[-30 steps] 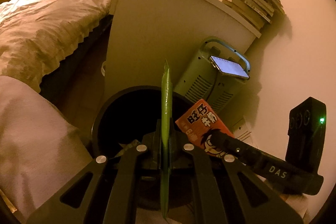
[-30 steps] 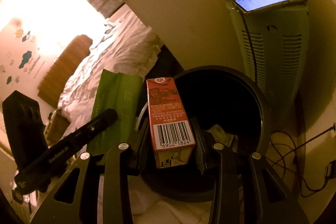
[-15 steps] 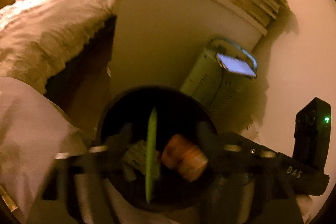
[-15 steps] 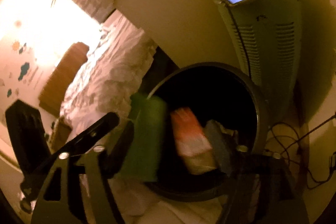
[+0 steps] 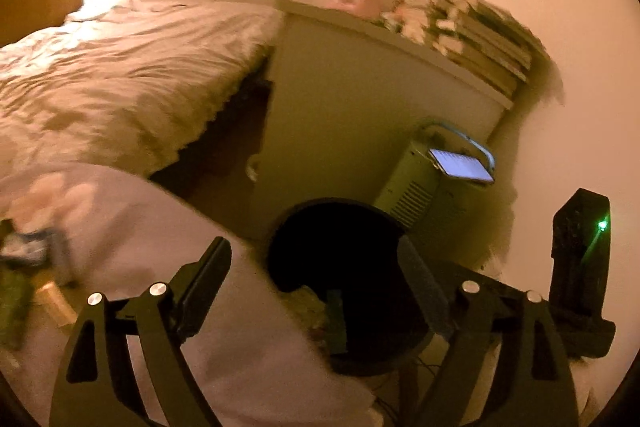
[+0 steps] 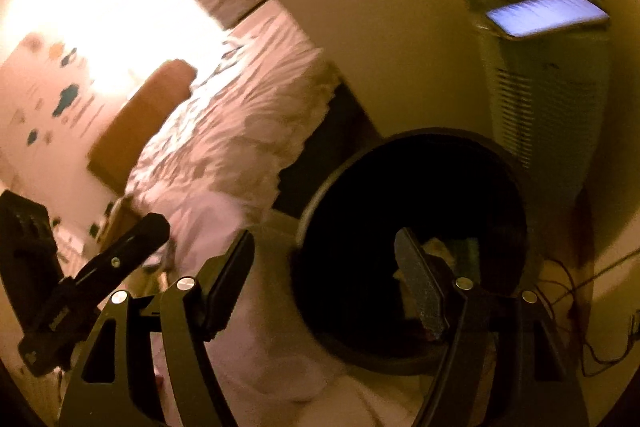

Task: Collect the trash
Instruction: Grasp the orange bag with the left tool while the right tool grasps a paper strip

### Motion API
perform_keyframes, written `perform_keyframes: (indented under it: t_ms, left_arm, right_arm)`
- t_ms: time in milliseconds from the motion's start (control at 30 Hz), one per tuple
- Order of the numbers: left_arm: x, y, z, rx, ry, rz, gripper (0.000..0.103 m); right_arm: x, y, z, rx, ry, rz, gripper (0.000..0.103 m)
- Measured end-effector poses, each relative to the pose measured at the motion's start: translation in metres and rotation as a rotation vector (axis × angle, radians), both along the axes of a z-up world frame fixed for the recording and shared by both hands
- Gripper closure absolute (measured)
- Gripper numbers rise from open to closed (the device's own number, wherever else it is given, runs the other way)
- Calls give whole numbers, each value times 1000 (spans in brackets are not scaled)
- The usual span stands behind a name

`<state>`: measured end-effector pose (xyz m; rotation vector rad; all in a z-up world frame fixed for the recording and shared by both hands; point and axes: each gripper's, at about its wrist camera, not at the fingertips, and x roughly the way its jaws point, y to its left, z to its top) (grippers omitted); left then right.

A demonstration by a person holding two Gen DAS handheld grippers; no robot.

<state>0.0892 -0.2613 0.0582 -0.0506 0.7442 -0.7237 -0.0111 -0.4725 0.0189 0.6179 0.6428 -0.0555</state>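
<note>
The left gripper stands wide apart with nothing between its pads; its jaws have just been opening, and the flat green wrapper it pinched a second ago is gone from them. The right gripper has been opening too, though it has not widened further in the last moment, and it is likewise empty, the red drink carton no longer in its grasp. Just below and ahead of both sits the black trash bin, round and dark inside; in the right wrist view pale scraps of trash show low in the bin, but the blur makes it hard to pick out the carton or wrapper among them. Judging by this, both pieces have been dropped in and this round of collecting is done. Beyond the bin stand a pale green heater with a lit phone on top, a white cabinet and the bed.
</note>
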Motion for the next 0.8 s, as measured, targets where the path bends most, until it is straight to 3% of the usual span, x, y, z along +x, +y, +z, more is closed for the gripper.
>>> perform_keyframes:
  t_ms: [233, 467, 600, 667, 800]
  left_arm:
    - [7, 107, 5, -16, -6, 205, 18]
    - [19, 240, -4, 35, -17, 484, 18]
    - [30, 308, -20, 76, 24, 616, 18]
    - [36, 326, -27, 97, 45, 638, 18]
    - [50, 344, -43, 133, 81, 637, 19]
  right_arm:
    - [45, 90, 36, -115, -40, 252, 30]
    - [100, 210, 73, -256, -56, 536, 30]
    - [134, 273, 85, -343, -56, 661, 31]
    - [156, 305, 87, -385, -45, 724, 39]
    - [204, 368, 79, -481, 7, 828, 47]
